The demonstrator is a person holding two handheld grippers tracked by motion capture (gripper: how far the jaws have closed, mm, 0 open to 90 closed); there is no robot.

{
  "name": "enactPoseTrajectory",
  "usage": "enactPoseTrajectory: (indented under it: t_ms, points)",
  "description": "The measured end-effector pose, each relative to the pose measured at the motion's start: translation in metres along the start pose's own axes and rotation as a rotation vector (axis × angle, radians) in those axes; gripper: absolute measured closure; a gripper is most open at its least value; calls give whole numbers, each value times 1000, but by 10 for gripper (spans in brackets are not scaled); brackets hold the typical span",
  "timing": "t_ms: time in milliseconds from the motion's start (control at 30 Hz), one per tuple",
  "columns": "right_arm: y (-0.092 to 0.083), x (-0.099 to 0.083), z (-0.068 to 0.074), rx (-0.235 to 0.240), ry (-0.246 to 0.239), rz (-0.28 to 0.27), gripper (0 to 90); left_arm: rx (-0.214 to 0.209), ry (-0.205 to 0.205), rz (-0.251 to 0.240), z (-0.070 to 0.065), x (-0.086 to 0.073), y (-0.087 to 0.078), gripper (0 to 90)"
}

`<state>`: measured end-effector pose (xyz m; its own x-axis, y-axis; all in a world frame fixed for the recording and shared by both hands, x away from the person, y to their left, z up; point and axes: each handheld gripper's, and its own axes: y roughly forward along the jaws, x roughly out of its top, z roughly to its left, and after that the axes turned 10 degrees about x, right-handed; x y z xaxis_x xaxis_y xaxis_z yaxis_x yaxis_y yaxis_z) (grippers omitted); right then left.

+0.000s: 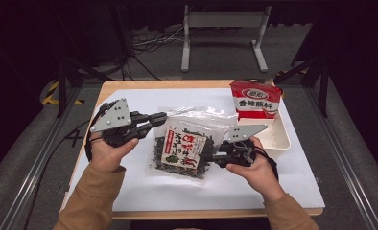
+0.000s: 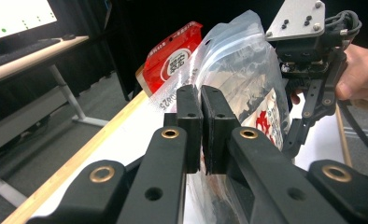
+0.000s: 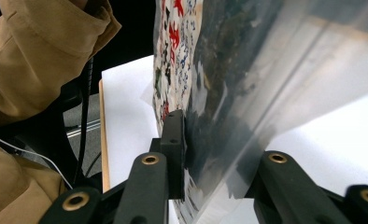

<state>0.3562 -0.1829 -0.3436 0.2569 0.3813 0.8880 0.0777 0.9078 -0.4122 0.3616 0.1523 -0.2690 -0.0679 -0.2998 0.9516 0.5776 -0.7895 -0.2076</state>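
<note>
A clear bag of dark dried seaweed with a red-and-white label [image 1: 187, 143] is held up over the white mat between both grippers. My left gripper [image 1: 162, 116] pinches the bag's upper left edge; in the left gripper view its jaws [image 2: 201, 116] stand almost together with the plastic [image 2: 238, 70] between them. My right gripper [image 1: 204, 157] grips the bag's lower right side. In the right gripper view the bag [image 3: 247, 70] hangs between the jaws [image 3: 210, 135]; one pad [image 3: 175, 140] presses on the label side and the other jaw is dim behind the plastic.
A red snack packet [image 1: 254, 98] stands in a white tray [image 1: 280, 136] at the table's back right, also seen as the red packet [image 2: 173, 58]. A white mat [image 1: 144, 191] covers the wooden table. A grey metal stand [image 1: 223, 21] is on the floor beyond.
</note>
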Motion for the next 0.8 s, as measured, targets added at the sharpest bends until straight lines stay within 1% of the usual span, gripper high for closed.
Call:
enactPoseTrajectory:
  t_ms: [33,133,200,267,300,367,400,433,567,700,800]
  points:
    - [0,1,0,2,-2,2,728,4,5,1,0,0,-1,867]
    - [-2,3,1,10,0,-4,733,15,-11,3,1,-2,-3,860]
    - [-4,4,1,10,3,-3,736,23,-15,5,1,-4,-5,847]
    - [-7,6,1,0,-7,-2,739,36,-29,2,1,-5,-7,816]
    - [-8,7,1,-1,-8,-1,741,36,-29,2,1,-5,-7,798]
    - [-9,7,1,-4,-11,2,741,50,-33,-1,2,-6,-10,784]
    - [-11,9,0,-16,-20,17,742,54,-42,-2,3,-6,-12,743]
    - [-12,9,0,-19,-23,17,743,62,-49,2,3,-7,-14,725]
    - [-17,10,-2,-28,-28,10,743,68,-54,3,4,-9,-18,701]
    - [-25,15,-3,-51,-52,11,743,75,-63,17,6,-12,-23,665]
    - [-31,18,-3,-65,-71,15,744,78,-83,27,6,-17,-24,639]
